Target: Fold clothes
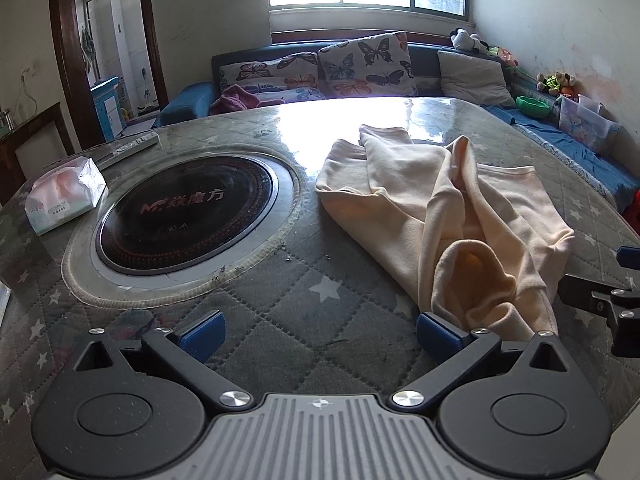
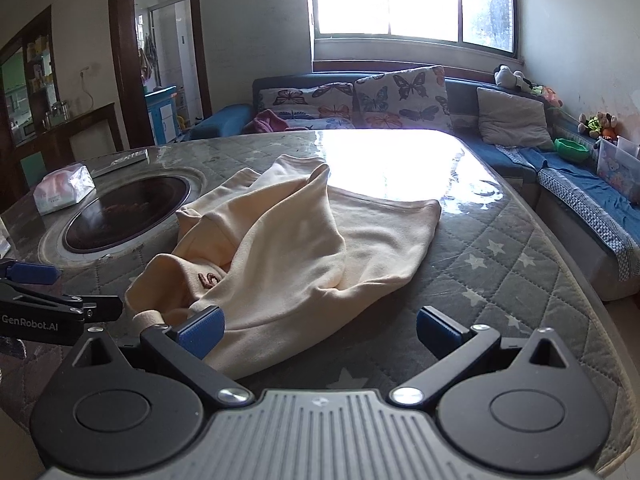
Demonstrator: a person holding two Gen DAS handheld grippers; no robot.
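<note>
A cream sweatshirt lies crumpled on the quilted grey table cover, sleeves bunched on top. In the right wrist view the sweatshirt shows a small brown embroidered mark near the collar. My left gripper is open just left of the garment's near edge, and its right fingertip is beside the cloth. My right gripper is open at the garment's near hem, with cloth lying past its left fingertip. Each gripper shows at the other view's edge: the right gripper and the left gripper.
A round black cooktop is set into the table at the left. A tissue pack and a remote lie beyond it. A sofa with butterfly cushions runs behind the table and along its right. The table edge curves away on the right.
</note>
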